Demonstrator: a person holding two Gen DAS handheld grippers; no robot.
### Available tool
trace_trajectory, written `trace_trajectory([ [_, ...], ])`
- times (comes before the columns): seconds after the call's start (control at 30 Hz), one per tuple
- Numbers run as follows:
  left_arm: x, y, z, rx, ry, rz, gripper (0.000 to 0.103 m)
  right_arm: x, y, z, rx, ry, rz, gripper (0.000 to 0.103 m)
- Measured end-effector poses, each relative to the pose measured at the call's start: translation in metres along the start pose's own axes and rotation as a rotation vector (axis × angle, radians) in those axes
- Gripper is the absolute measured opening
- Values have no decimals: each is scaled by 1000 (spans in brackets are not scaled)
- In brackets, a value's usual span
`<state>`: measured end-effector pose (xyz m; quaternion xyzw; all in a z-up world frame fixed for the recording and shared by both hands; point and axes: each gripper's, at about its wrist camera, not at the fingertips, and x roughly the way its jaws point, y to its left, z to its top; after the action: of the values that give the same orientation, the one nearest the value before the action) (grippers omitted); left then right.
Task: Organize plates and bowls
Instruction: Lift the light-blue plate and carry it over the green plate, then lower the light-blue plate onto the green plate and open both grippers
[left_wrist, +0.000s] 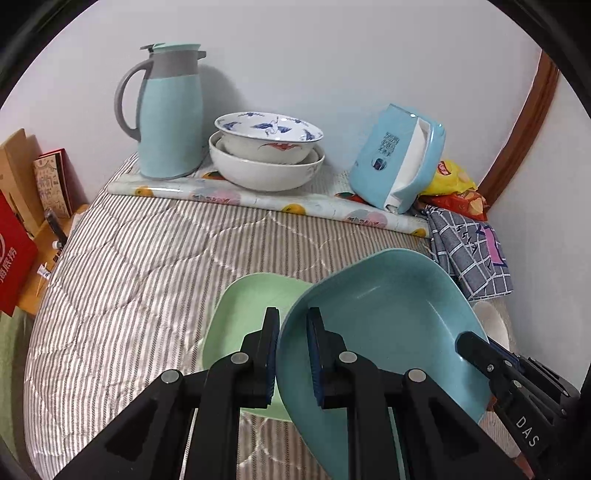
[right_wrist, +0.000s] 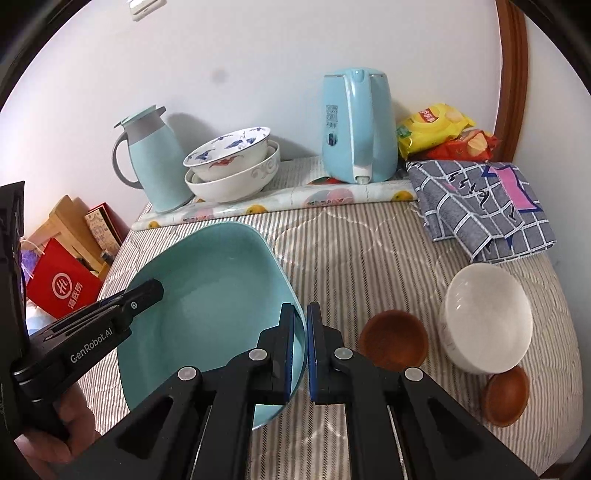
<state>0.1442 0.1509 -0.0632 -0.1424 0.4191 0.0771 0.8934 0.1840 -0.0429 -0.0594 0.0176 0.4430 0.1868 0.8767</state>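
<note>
A large blue plate (left_wrist: 388, 325) (right_wrist: 214, 295) hangs tilted above the striped cloth, gripped at opposite rims. My left gripper (left_wrist: 293, 350) is shut on its left rim, and my right gripper (right_wrist: 301, 350) is shut on its right rim. Under the blue plate's left part, a pale green plate (left_wrist: 251, 299) lies on the cloth. Two stacked bowls (left_wrist: 266, 155) (right_wrist: 232, 166), a crane-patterned one inside a white one, stand at the back. To the right rest a white bowl (right_wrist: 484, 317) and two small wooden bowls (right_wrist: 393, 339) (right_wrist: 506, 395).
A teal thermos jug (left_wrist: 173, 110) and a blue kettle (right_wrist: 354, 125) stand on a rolled mat along the back wall. Snack bags (right_wrist: 436, 129) and a folded checked cloth (right_wrist: 480, 206) fill the back right corner. A red bag (right_wrist: 62, 288) and boxes sit beyond the left edge.
</note>
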Motion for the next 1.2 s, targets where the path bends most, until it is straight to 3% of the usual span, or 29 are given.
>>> trace_trajectory([
  [0.6, 17, 43, 7, -50, 7, 18, 15, 35, 32, -1, -4, 6, 42, 7],
  [1.2, 78, 55, 9, -32, 89, 7, 15, 91, 28, -6, 14, 88, 10, 7],
])
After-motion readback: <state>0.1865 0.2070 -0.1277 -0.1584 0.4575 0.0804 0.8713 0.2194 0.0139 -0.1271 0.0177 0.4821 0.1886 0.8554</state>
